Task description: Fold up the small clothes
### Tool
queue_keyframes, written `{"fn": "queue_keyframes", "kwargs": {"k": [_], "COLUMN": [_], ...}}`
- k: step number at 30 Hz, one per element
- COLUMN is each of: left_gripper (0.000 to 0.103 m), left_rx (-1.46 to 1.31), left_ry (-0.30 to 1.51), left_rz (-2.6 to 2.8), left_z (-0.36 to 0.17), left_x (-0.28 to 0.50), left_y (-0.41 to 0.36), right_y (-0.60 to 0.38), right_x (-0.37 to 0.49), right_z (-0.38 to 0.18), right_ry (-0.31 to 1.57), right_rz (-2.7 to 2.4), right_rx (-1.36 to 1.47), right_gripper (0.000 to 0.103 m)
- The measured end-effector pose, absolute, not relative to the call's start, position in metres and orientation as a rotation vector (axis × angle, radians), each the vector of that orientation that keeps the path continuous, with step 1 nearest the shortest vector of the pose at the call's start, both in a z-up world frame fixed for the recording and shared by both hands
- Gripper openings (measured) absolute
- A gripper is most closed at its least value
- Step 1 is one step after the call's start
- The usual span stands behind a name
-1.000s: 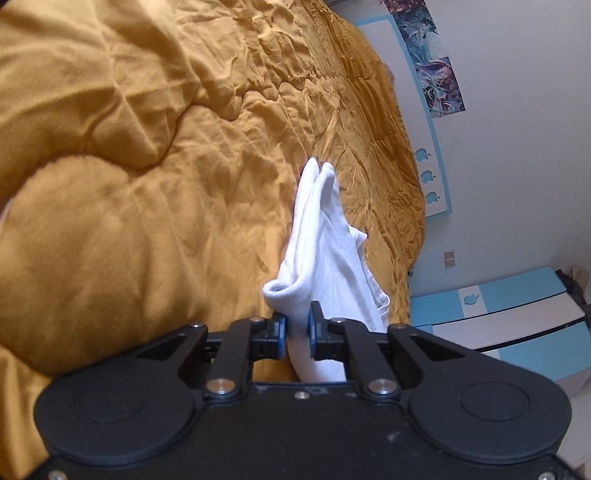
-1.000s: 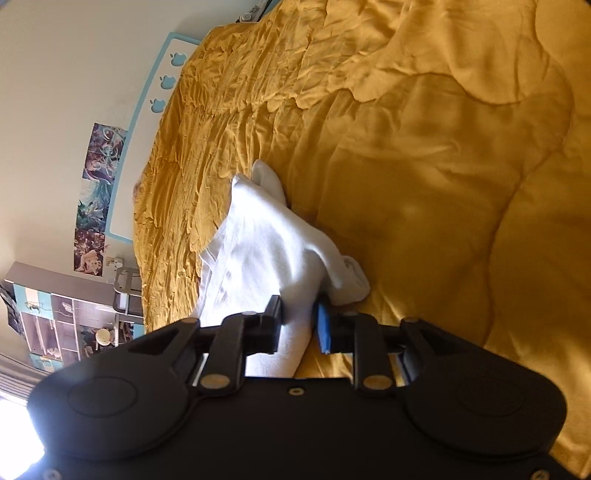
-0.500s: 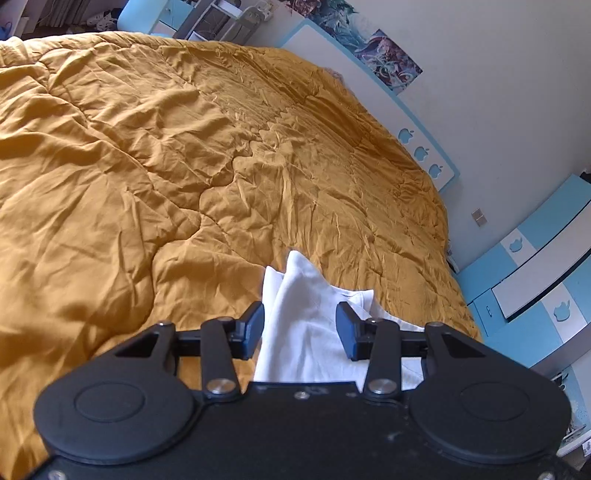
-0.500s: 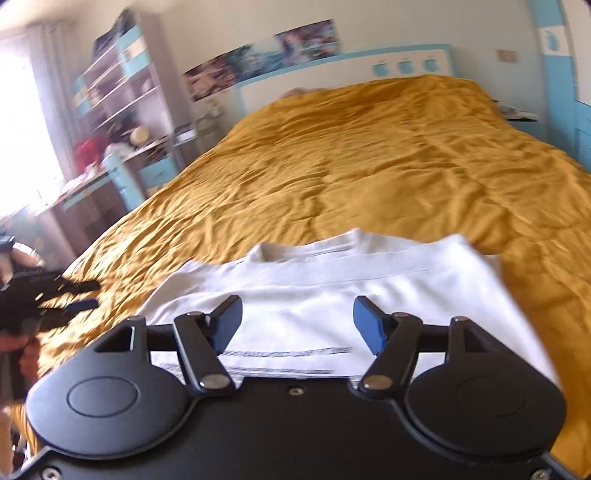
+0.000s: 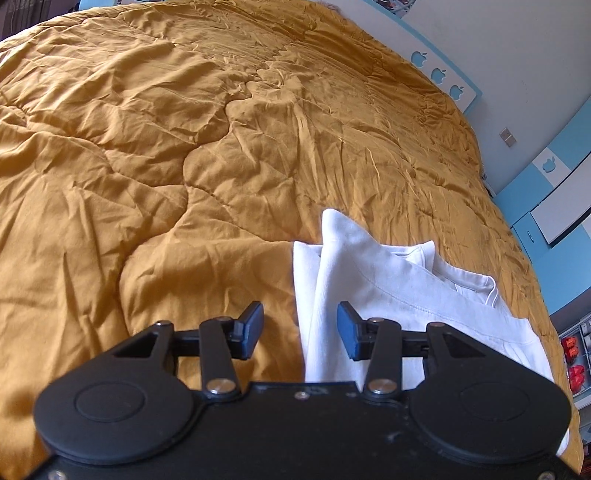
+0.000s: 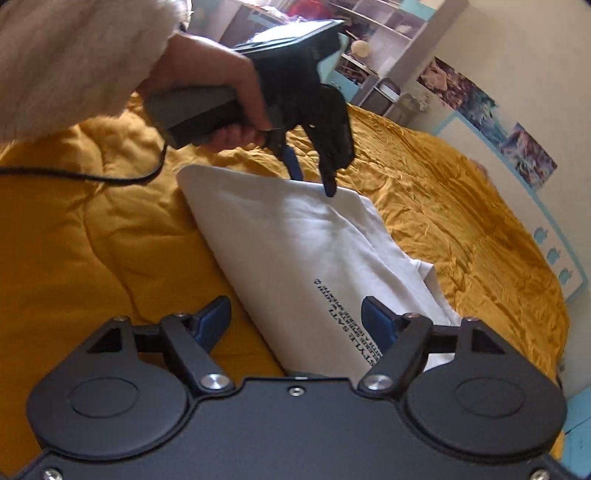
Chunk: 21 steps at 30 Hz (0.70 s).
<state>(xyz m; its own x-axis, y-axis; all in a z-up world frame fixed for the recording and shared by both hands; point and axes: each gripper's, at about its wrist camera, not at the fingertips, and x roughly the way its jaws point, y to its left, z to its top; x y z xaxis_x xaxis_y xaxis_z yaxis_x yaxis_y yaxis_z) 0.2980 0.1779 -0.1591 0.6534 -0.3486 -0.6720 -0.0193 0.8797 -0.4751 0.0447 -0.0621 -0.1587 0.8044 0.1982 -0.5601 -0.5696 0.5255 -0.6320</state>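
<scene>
Mustard-yellow quilt (image 5: 184,166) covers the whole bed, rumpled and quilted in curved seams. Nearest, the right gripper (image 6: 295,317) hangs with its fingers spread wide, holding nothing, over the printed end of the white garment (image 6: 295,251), which lies folded flat on the quilt. Further along, the left gripper (image 6: 314,177), held in the person's hand (image 6: 221,85), has its fingers parted, tips at the garment's far edge. Beyond the bed, shelves (image 6: 373,33) stand against the wall; what is on them is too blurred to tell.

both grippers' (image 5: 300,330) (image 6: 295,319) jaws wide apart
</scene>
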Motion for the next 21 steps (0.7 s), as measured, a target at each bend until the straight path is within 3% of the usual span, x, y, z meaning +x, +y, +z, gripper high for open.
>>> {"fn": "queue_keyframes", "kwargs": {"k": [5, 21], "left_gripper": [0.046, 0.047], "left_rx": [-0.460, -0.558], "left_ry": [0.857, 0.936], "left_rz": [-0.224, -0.366], "left_z": [-0.163, -0.181], "left_x": [0.310, 0.366], "left_y": [0.171, 0.178], "right_y": [-0.036, 0.028], "right_x": [0.034, 0.058], "right_z": [-0.171, -0.170], "right_ry": [0.343, 0.332], "right_rz": [0.461, 0.452], "right_rx": [-1.043, -1.107], "right_gripper": [0.077, 0.076]}}
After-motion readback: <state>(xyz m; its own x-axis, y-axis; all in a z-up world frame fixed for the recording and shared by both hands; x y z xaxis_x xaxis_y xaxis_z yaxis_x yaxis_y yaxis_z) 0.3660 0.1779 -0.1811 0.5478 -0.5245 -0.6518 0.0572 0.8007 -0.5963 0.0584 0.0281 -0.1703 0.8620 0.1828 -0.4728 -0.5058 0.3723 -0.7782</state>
